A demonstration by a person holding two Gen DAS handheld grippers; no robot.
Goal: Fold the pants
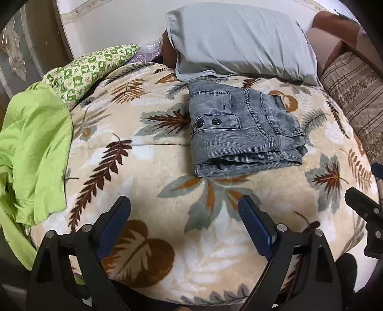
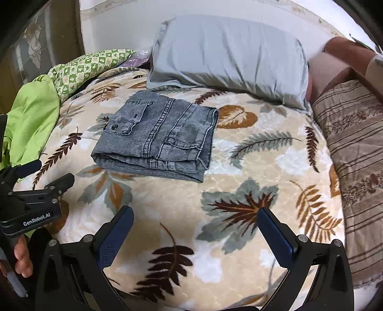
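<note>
Your grey corduroy pants (image 1: 244,129) lie folded into a compact, thick rectangle on the cream plush blanket with brown and grey leaf print (image 1: 167,153) — toward the far edge of the blanket, just in front of the pale grey pillow (image 1: 239,40) and nearly touching its loose hem. The folded bundle shows a pocket flap with two dark snap buttons on top, and its layered fold faces you.

Your left gripper (image 1: 184,205) hovers above the near part of the blanket, well apart from the pants, its two blue-padded fingers (image 1: 115,227) spread wide with nothing between them. Your right gripper (image 2: 195,215) hangs likewise over the near edge of the blanket, jaws parted wide and holding nothing — the pants sit ahead of it and to the left. In the right wrist view you can see the left gripper's black body at the left border, with your fingers wrapped around its handle.

At the blanket's left edge lies a crumpled lime-green cloth (image 1: 33,148), and beyond it, toward the far left corner, a green and white checked patterned quilt (image 1: 88,67) is bunched up. Along the right edge rests a beige striped cushion with a floral band (image 2: 354,148). Behind the pillow stands a white wall (image 2: 119,21).
</note>
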